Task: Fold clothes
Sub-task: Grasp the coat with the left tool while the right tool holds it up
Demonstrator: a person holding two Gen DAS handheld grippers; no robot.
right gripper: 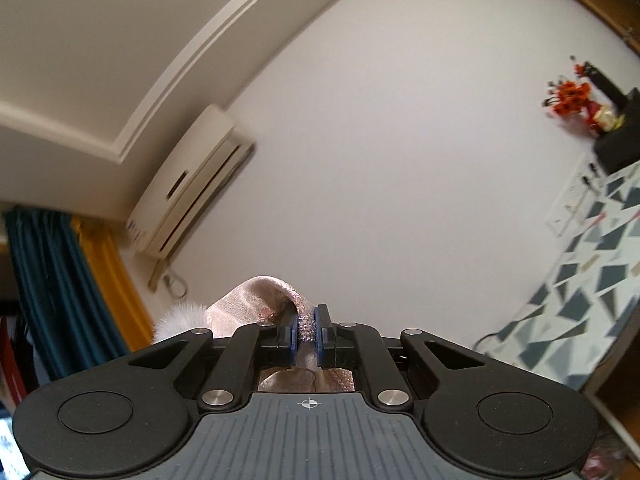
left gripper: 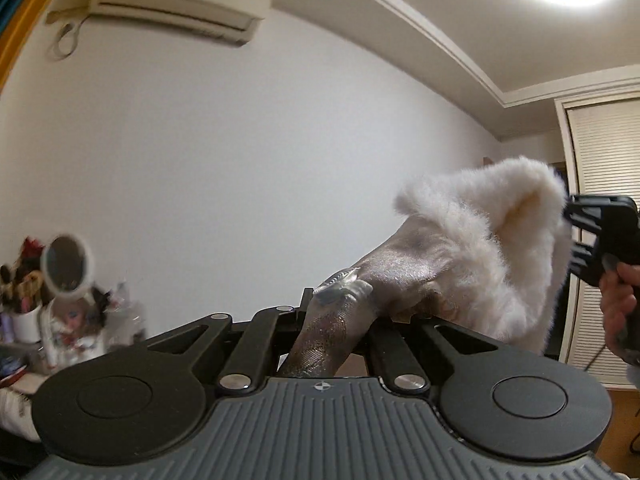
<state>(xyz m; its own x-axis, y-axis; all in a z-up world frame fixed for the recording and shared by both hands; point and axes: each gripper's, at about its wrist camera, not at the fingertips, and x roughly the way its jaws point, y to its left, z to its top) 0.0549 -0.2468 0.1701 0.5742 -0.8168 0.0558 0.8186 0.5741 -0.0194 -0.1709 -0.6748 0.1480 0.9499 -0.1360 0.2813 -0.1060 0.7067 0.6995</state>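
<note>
Both grippers are pinching one garment [left gripper: 404, 276] aloft. The left gripper [left gripper: 336, 312] is clamping narrow on its shiny pink fabric; the right gripper [right gripper: 307, 330] is squeezing a sequinned edge. White fur trim [left gripper: 504, 248] is hanging toward three o'clock of the left tool. No fold is showing yet; I judge nearly everything is remaining, since no laying surface is appearing.

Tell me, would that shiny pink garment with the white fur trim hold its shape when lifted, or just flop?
Probably flop: the garment bends and drapes between the left gripper and right gripper. Its satin sheen suggests slipperiness. The fur trim looks light.
</note>
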